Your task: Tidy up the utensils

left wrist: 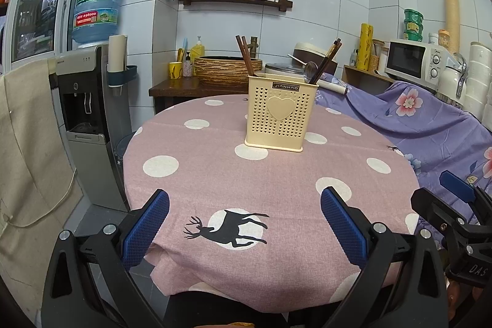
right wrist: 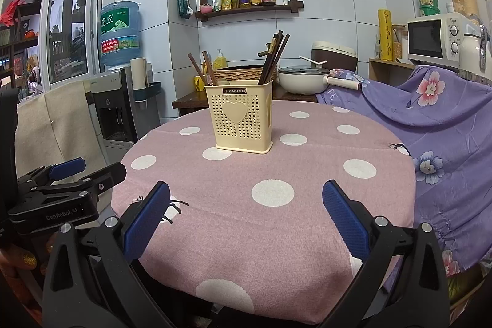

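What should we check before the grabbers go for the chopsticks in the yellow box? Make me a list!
1. Left gripper open with nothing in it: ok.
2. Right gripper open with nothing in it: ok.
3. Yellow utensil holder standing upright on the pink tablecloth: ok.
4. Chopsticks sticking up above the holder's rim so they can be grabbed: ok.
5. Path from both grippers to the holder free of other things on the cloth: ok.
6. Chopsticks sorted into the right compartments inside the holder: cannot tell, the inside is hidden.
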Motion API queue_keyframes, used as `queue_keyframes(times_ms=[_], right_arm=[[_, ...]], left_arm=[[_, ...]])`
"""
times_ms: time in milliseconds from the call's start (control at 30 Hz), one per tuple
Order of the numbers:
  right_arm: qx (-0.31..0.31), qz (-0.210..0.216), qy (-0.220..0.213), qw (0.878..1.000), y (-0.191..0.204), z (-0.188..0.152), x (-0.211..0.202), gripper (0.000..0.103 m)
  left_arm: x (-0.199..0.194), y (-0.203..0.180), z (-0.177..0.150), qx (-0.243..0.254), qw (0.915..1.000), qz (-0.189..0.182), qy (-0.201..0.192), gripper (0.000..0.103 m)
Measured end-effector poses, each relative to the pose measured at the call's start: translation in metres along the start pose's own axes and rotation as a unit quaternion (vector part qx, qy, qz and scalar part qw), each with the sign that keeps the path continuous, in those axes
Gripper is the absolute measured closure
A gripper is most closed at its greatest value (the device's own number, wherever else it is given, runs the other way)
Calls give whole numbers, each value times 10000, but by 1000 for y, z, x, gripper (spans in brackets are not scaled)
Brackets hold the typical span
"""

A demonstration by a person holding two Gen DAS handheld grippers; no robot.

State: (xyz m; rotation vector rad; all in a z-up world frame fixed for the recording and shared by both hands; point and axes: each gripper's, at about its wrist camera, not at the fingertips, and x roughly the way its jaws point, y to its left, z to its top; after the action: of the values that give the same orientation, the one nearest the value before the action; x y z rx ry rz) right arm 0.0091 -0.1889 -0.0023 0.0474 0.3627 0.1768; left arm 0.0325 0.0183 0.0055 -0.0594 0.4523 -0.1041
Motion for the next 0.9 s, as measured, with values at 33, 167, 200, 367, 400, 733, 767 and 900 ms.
queue_keyframes(times_ms=[33, 167, 200, 367, 400, 733, 767, 900], right_arm=[[0, -1, -4, 10000, 0, 0, 0, 6], [7, 1, 7, 10000, 0, -1, 0, 6], [7, 1, 6, 10000, -1, -1, 0, 6], [-1, 4, 8, 10000, 0, -1, 0, 6], [-4, 3, 8, 10000, 0, -1, 0, 6], [3, 6, 14, 10000, -1, -1, 1, 6], [-3, 7, 16, 10000, -1, -1, 1, 6], [-14, 10, 25, 10000, 0, -2, 2, 6]], left_arm=[[0, 0, 0, 6, 10000, 1, -4, 6], [1, 0, -1, 0, 10000, -4, 1, 6], [1, 0, -1, -1, 10000, -4, 1, 6], [1, -1, -1, 0, 10000, -3, 2, 6], [1, 0, 0, 0, 10000, -6, 1, 6], [1, -1, -1, -11, 10000, -3, 5, 6], [1, -1, 0, -5, 10000, -4, 3, 6], [1, -1, -1, 5, 10000, -6, -3, 6]])
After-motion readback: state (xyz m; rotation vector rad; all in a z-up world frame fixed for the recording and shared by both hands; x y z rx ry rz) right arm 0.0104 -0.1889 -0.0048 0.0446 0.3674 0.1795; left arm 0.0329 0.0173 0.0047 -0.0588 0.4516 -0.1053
